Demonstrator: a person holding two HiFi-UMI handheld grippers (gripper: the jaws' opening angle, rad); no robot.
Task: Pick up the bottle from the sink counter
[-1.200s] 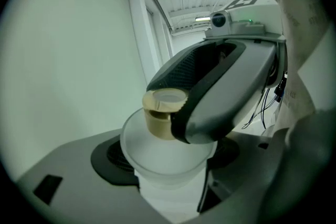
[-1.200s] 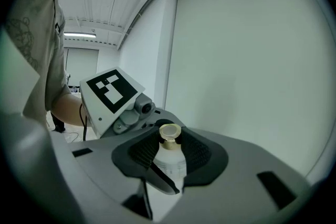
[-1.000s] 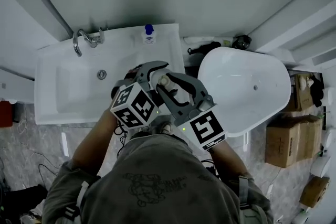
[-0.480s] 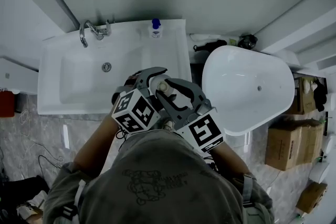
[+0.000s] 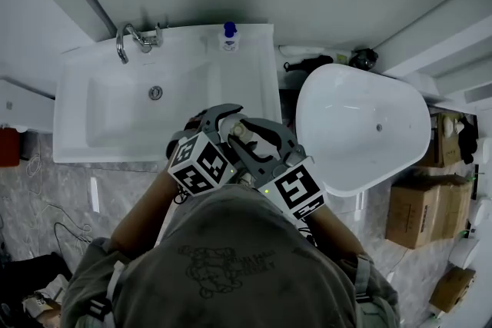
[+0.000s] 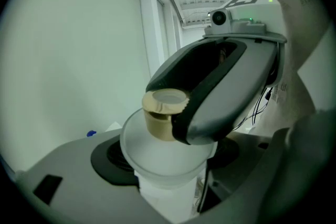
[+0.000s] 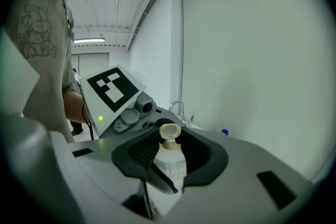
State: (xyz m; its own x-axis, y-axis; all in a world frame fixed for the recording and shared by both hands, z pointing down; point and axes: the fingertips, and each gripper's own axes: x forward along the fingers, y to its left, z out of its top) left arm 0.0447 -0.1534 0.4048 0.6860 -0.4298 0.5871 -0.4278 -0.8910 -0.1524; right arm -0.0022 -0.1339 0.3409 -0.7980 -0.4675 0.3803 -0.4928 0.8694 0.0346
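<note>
Bottle (image 5: 239, 130): frosted pale body, broad rounded shoulder, short neck, tan cap (image 6: 164, 113). We judge it to be plastic, light, fairly stiff, with a smooth skin that could slip under hard pads. It is not fragile, though thin walls may dent if squeezed hard.

Best hold, in our view, is on the straight body just below the shoulder, where the sides are parallel. The neck is a poorer place, since the cap may turn or come loose.

Position: the bottle is off the table (image 5: 257, 65) and in the air, upright with its cap up. It hangs over the front edge of the sink (image 5: 100, 127), near 5 o'clock from the drain.

Left tool (image 5: 223, 123): its jaws are clamped on the bottle's body, with a dark pad tight against each side below the shoulder. The bottle sits at 12 o'clock from this tool.

Right tool (image 5: 250, 134): its jaws stand wide but closed around the same bottle higher up. The ribbed pads lie against the shoulder, and one jaw touches the neck just under the cap. The bottle sits at 11 o'clock from this tool.

A second, blue-capped bottle (image 5: 228, 37) stands on the table's back ledge, at 12 o'clock from the held one and well apart from both tools. The tap (image 5: 131, 38) is at 10 o'clock.
</note>
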